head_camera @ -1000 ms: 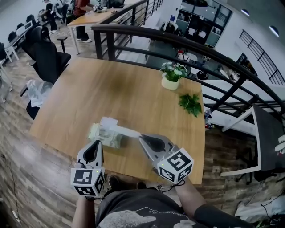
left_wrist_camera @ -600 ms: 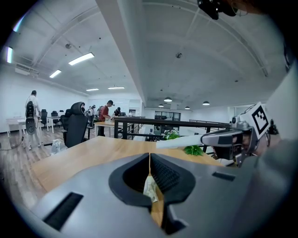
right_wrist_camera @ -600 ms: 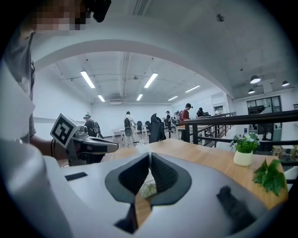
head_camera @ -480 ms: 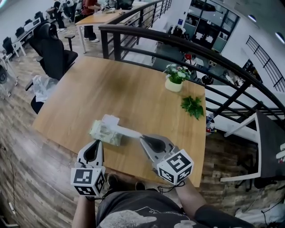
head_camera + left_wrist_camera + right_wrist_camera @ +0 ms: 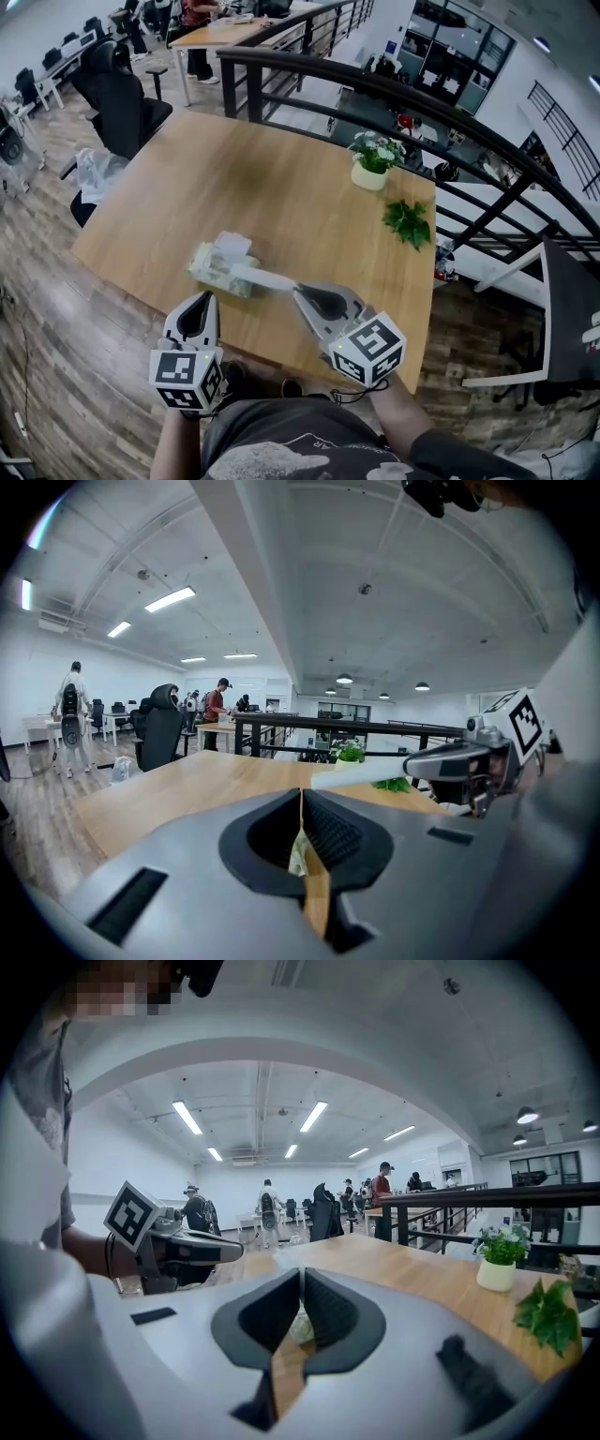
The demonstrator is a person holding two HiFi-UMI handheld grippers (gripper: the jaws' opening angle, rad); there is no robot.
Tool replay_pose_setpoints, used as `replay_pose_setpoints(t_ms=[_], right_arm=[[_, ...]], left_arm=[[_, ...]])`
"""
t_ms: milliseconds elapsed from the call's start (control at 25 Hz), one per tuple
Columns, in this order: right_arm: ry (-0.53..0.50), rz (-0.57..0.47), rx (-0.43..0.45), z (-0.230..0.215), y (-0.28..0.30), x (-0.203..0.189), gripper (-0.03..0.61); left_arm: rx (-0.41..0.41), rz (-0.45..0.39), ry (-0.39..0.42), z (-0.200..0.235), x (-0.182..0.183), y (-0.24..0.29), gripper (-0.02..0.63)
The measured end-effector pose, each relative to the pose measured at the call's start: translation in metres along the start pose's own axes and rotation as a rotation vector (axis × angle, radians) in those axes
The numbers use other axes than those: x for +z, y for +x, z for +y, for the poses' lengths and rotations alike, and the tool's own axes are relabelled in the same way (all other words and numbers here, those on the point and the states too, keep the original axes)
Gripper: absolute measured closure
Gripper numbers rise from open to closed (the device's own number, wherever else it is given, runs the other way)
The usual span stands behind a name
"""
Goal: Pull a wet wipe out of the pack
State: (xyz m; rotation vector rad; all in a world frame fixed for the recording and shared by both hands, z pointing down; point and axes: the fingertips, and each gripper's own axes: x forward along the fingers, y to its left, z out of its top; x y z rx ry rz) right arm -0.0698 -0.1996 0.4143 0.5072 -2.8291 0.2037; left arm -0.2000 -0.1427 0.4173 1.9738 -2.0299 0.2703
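The pale green wet wipe pack (image 5: 217, 270) lies near the wooden table's front edge, its white lid (image 5: 232, 246) flipped up. A white wipe (image 5: 267, 277) stretches from the pack's opening to my right gripper (image 5: 298, 289), which is shut on the wipe's end. In the left gripper view the same wipe (image 5: 361, 775) runs as a taut strip to the right gripper (image 5: 459, 761). My left gripper (image 5: 200, 298) is shut, its tip just short of the pack's near edge, with nothing seen gripped. The pack (image 5: 298, 853) shows pale behind its shut jaws.
A white pot with a flowering plant (image 5: 372, 161) and a loose green sprig (image 5: 405, 220) sit at the table's far right. A black railing (image 5: 375, 89) runs behind the table (image 5: 281, 187). An office chair (image 5: 127, 112) stands at the left. People stand at far desks.
The gap between my left gripper and the pack has grown a little. The wipe stays stretched in the right gripper. The head view has shifted slightly.
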Motion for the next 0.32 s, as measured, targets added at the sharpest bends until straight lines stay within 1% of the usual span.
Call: replay_pose_setpoints(t_ms=[320], right_arm=[[-0.002,0.001,0.002,-0.0005,-0.0045,-0.0032,0.546]], left_arm=[[0.01,0.001,-0.004,-0.0055,-0.003,-0.0033,0.597]])
